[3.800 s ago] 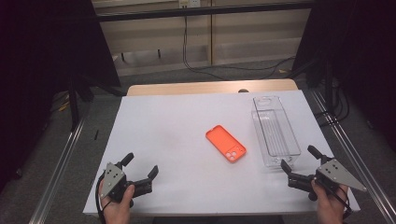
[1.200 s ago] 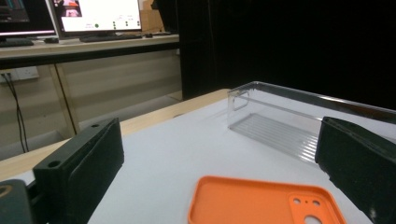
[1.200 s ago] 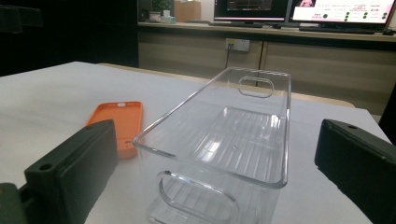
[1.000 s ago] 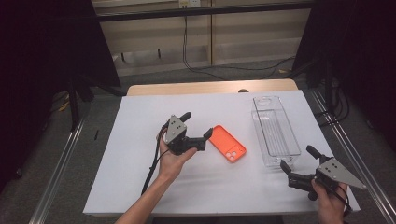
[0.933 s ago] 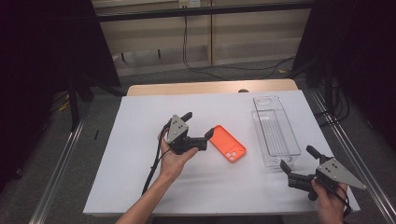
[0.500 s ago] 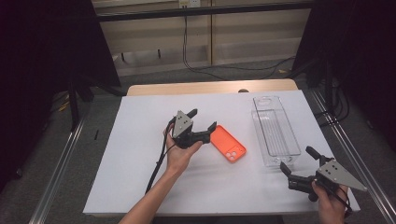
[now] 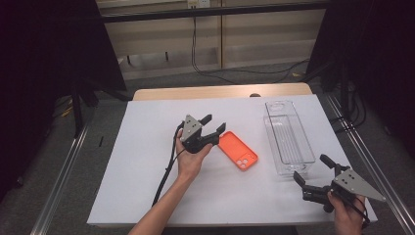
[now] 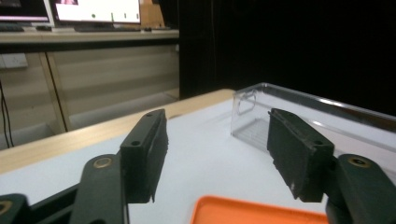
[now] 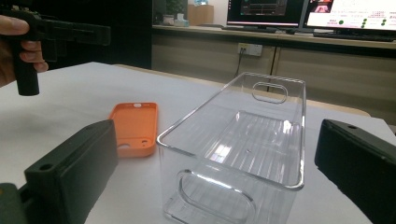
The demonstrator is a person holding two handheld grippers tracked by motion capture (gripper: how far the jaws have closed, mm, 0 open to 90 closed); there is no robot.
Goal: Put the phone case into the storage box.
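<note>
An orange phone case point(image 7: 238, 150) lies flat on the white table point(image 7: 147, 127) near its middle, camera cut-out toward the near end. My left gripper point(image 7: 214, 125) hovers open just left of the case, its jaws pointing right over the case's far end point(image 8: 261, 213). A clear plastic bin point(image 7: 288, 137) stands empty to the right of the case, long side running away from me. My right gripper point(image 7: 313, 171) rests open near the table's front right corner, just short of the bin's near end point(image 9: 233, 186). The orange case point(image 9: 133, 126) shows left of the bin there.
Beyond the table's far wooden edge point(image 7: 220, 92) lie a floor with cables and a dark backdrop. Metal rails point(image 7: 63, 181) run along both table sides. A black cable point(image 7: 166, 171) trails from the left gripper along the forearm. Bare table spreads at the left and front.
My left gripper came from the front left corner to the table's middle and over the last second edged right toward the orange case. The right gripper has stayed put.
</note>
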